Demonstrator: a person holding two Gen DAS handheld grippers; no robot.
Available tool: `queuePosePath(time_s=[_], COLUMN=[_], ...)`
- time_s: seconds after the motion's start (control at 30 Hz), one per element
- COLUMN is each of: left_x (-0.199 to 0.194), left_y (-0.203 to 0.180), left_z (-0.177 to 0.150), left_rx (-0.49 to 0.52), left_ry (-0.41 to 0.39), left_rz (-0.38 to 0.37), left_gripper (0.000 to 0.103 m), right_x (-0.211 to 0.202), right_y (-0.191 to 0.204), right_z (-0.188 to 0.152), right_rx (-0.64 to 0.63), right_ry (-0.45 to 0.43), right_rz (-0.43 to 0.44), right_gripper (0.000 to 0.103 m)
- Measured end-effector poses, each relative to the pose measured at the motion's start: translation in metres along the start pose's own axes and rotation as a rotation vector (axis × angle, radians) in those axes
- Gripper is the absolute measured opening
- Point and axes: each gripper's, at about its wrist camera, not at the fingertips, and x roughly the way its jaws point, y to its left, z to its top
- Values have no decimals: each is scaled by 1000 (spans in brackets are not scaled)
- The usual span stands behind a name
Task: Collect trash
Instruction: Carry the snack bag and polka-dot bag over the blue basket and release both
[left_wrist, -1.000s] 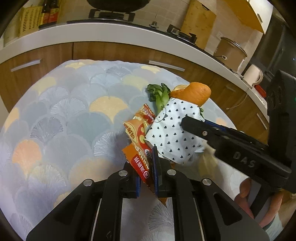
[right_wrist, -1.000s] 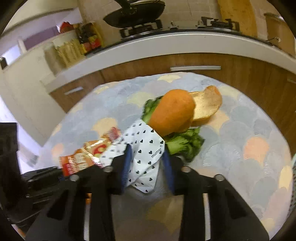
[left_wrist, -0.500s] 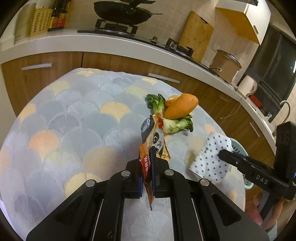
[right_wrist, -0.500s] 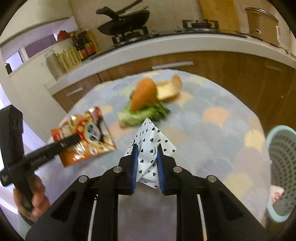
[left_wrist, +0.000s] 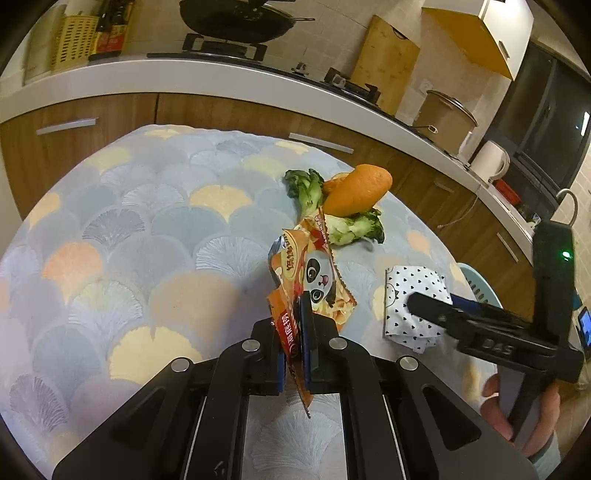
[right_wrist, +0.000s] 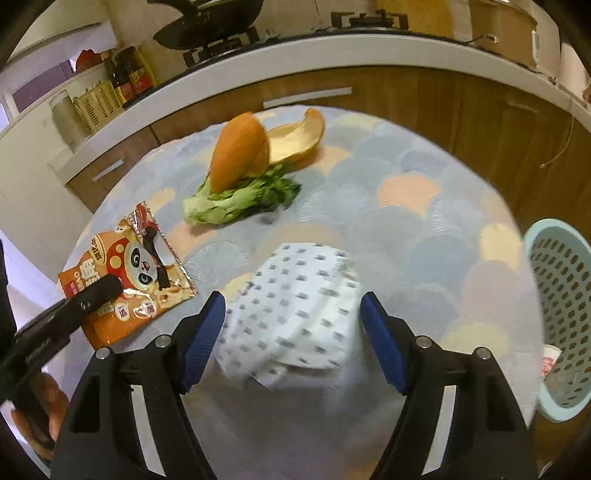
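The left gripper (left_wrist: 294, 334) has its fingers clamped on the orange snack wrapper (left_wrist: 310, 280), while the right gripper (right_wrist: 291, 332) fingers are opening around the blurred dotted napkin (right_wrist: 295, 302), with the blue basket (right_wrist: 561, 314) at 3 o'clock.

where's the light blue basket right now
In the right wrist view, the light blue basket sits at the far right, just off the table edge, right of the spotted wrapper.

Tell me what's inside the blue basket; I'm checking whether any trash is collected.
A crumpled red-and-white paper cup lies in the blue basket; the rest is cut off from view.
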Motion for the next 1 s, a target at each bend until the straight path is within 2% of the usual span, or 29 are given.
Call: queuePosePath(time_s=[0.03,0.07,0.1,0.13,0.17,0.2,0.27,0.33,0.53,0.77,1.0], left_x=[0,1,1,1,1,1,0,-1,-14,-29,-12], left_y=[0,0,0,-1,-2,-4,-7,-9,-26,-76,-138], left_z=[0,0,0,0,0,0,0,1,5,20,34], left_rx=[0,1,3,6,11,16,27,27,24,91,179], left_ry=[1,3,5,5,3,2,-3,-7,-31,-83,-79], left_rz=[1,4,6,11,16,19,25,22,-50,-88,-134], left_gripper=[4,4,4,4,4,4,4,4,3,3,3], right_x=[2,3,3,2,-1,-3,-8,-18,-58,-96,-129], right_y=[4,9,13,17,20,21,25,27,16,-36,-95], right_z=[-1,-2,-4,-5,-7,-7,-10,-13,-14,-7,-5], right_rx=[-14,-40,-62,-79,-87,-94,-116,-142,-179,-82,0], right_ry=[-2,-10,-14,-21,-26,-32,-47,-77,-173,-243,-299], right_rz=[-24,-59,-81,-81,-56,-52,-59,-61,-94,-107,-148], right_gripper=[71,63,49,45,35,30,26,24,23,23,23])
